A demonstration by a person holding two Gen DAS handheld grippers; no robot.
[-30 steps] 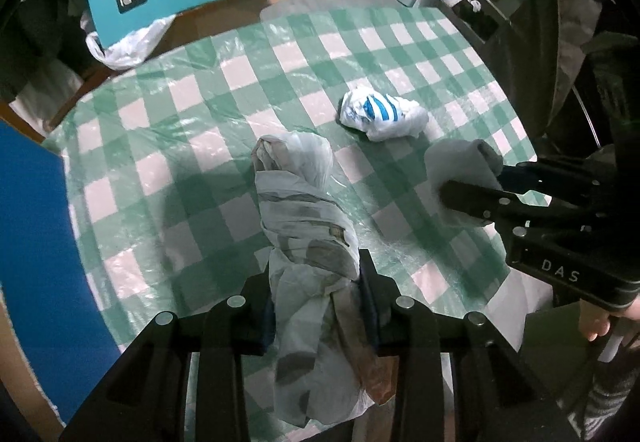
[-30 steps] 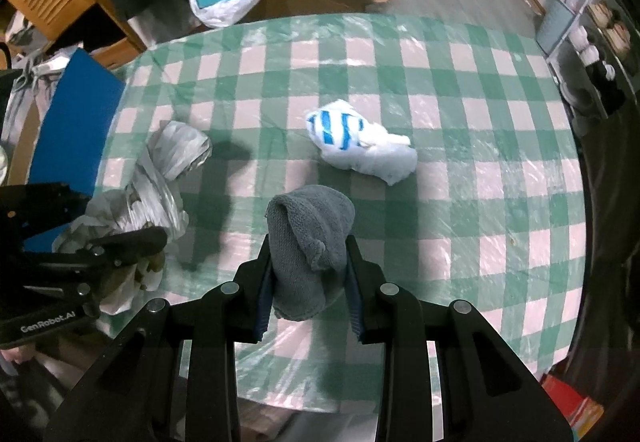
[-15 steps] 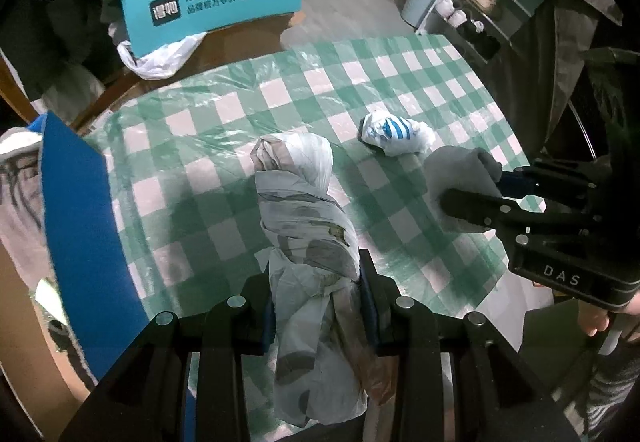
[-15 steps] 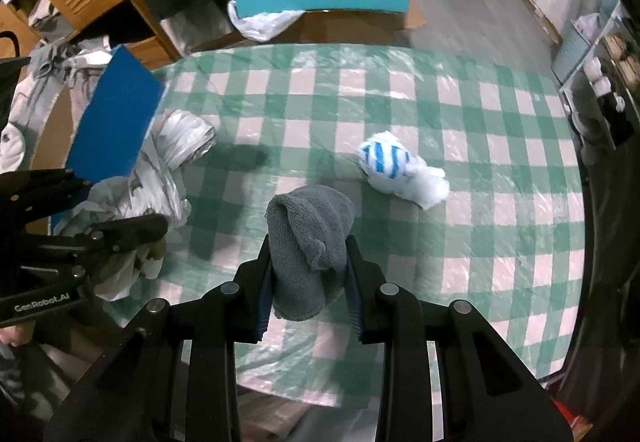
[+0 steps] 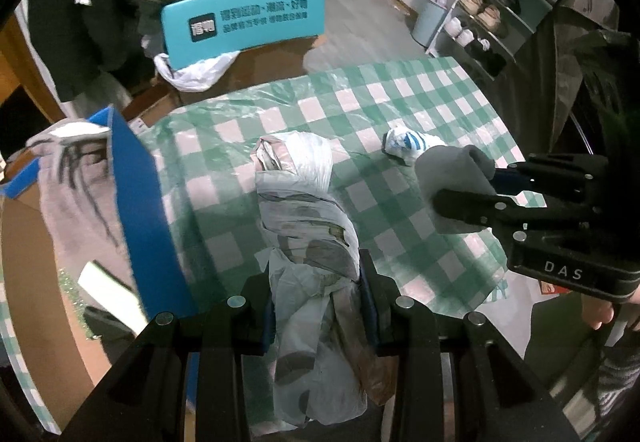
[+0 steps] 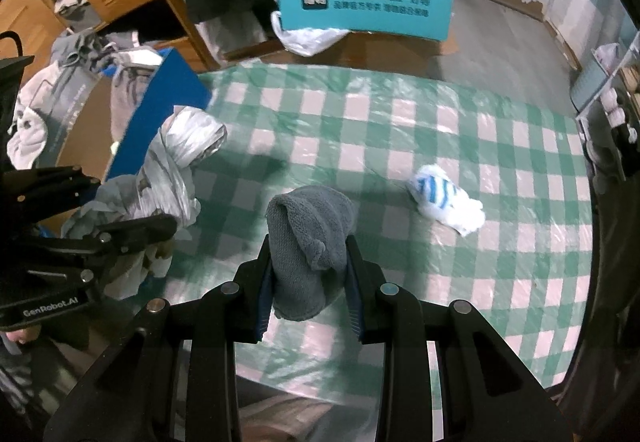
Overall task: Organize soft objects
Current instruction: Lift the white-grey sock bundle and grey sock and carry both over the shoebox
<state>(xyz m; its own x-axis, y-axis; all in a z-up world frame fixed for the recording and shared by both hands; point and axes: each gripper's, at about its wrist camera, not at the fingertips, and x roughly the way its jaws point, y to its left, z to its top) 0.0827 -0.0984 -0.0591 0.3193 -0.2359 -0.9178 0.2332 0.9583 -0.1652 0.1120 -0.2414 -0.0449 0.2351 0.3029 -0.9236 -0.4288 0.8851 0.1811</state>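
**Both grippers loaded, held above the checked surface**

I am holding the left gripper [image 5: 318,302] with its jaws clamped on a crumpled plastic-wrapped bundle [image 5: 308,210]. The bundle is standing up between the jaws and reaching forward beyond them, with its loose tail hanging below the jaws.

I am holding the right gripper [image 6: 310,290] with its jaws closed on a grey towel [image 6: 306,238]. The towel is bunched between the jaws, its folded top rising above them and a lower edge drooping beneath.

Both loads are hanging above the green-and-white checked surface [image 6: 500,250], not touching it. A white cloth with blue stripes [image 6: 444,198] is lying on the surface, ahead of the right jaws and off to their right, well apart from the towel. From the left wrist camera, that cloth [image 5: 408,146] is lying just beyond the towel [image 5: 452,182].

To the left of the left jaws, a blue-edged box [image 5: 140,210] is standing with grey garments inside. Beyond the far edge of the surface, a teal chair back [image 6: 364,6] is showing.
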